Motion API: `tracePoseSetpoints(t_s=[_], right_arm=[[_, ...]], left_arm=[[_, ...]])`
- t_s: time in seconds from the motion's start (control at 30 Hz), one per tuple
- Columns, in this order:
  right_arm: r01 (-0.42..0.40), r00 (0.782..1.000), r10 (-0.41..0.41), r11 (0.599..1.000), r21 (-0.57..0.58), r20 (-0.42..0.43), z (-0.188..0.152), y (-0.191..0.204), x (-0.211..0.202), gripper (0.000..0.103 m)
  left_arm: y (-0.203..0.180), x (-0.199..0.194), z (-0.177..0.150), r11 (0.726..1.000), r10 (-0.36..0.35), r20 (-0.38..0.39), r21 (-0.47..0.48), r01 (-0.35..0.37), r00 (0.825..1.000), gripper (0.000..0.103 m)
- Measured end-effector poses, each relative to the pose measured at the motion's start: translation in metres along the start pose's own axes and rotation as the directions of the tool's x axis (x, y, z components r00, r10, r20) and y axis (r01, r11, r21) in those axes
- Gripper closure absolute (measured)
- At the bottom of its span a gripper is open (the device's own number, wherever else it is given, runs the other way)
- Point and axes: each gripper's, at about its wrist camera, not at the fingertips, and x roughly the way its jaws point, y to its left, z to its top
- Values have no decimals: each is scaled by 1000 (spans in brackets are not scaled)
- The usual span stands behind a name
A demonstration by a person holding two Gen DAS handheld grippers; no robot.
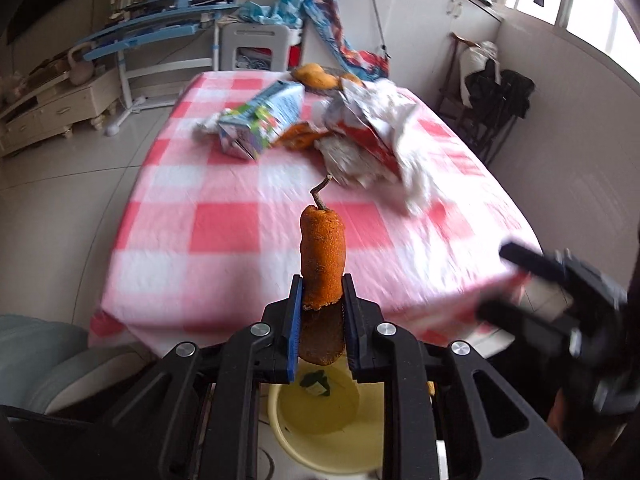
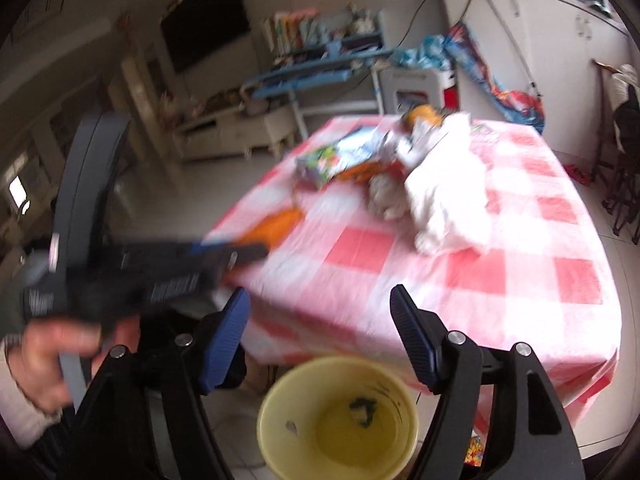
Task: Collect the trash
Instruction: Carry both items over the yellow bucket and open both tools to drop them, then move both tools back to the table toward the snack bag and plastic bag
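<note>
The left gripper (image 1: 322, 300) has its jaws clamped tight on a strip of orange fruit peel (image 1: 322, 260) with a dry stem curling from its top; the peel stands up out of the jaws toward twelve o'clock and its darker lower end hangs just above a yellow bucket (image 1: 320, 432) on the floor, seen at six o'clock in the left wrist view. The right gripper (image 2: 320, 328) holds nothing: its jaws stand wide apart, with the same bucket (image 2: 340, 420) at six o'clock beneath them and a scrap or two already at its bottom. Outward, on the checked surface (image 1: 240, 240), the rest of the trash lies toward twelve o'clock: a flattened drink carton (image 1: 260, 124), more orange peel (image 1: 300, 136), a torn foil wrapper (image 1: 360, 136) and crumpled white tissue (image 2: 448, 196), with whole fruit (image 1: 316, 76) behind them. The step in hand looks like carrying the peel to the bucket. Next, the left jaws likely need to hang squarely over the bucket's mouth and open, while the free right gripper can reach toward one o'clock for the tissue, a soft piece that should pinch easily.
</note>
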Motion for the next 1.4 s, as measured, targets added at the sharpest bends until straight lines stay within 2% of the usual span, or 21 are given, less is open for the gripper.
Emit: tracePoseSetpoints(t_s=[0.07, 0.2, 0.27, 0.33, 0.43, 0.5, 0.63, 0.77, 0.87, 1.0, 1.4], right_arm=[[8, 999, -9, 999, 38, 31, 2, -6, -6, 32], [0, 999, -6, 993, 120, 49, 2, -24, -11, 30], [-10, 999, 2, 988, 156, 49, 0, -32, -13, 30], [-14, 999, 5, 983, 181, 47, -3, -34, -17, 30], [-13, 999, 4, 980, 200, 46, -6, -36, -21, 30], [-8, 999, -1, 979, 202, 45, -7, -36, -23, 29], [-2, 998, -9, 979, 205, 55, -9, -38, -29, 28], [-2, 998, -10, 978, 209, 58, -10, -40, -29, 28], [-3, 998, -9, 978, 206, 59, -10, -40, -30, 28], [-2, 998, -10, 980, 200, 58, -11, -39, -31, 28], [10, 999, -20, 982, 187, 51, -13, -33, -33, 27]], left_arm=[[-8, -3, -13, 1000, -17, -23, 18, 18, 1000, 85], [-24, 0, -41, 997, -48, -119, 58, 55, 992, 85], [-33, 5, -52, 993, -68, -186, 87, 86, 980, 85], [-41, 12, -62, 987, -50, -243, 133, 85, 969, 84], [-50, 17, -69, 981, -14, -283, 183, 68, 959, 72], [-48, 14, -67, 983, -1, -260, 176, 48, 966, 54], [-33, 3, -55, 995, -14, -188, 94, 32, 982, 46], [-13, -13, -42, 1000, 6, -66, -13, -7, 998, 36], [1, -22, -36, 994, 46, 6, -95, -45, 999, 35], [17, -28, -32, 983, 69, 54, -176, -59, 996, 35], [21, -32, -36, 979, 82, 89, -192, -64, 993, 35]])
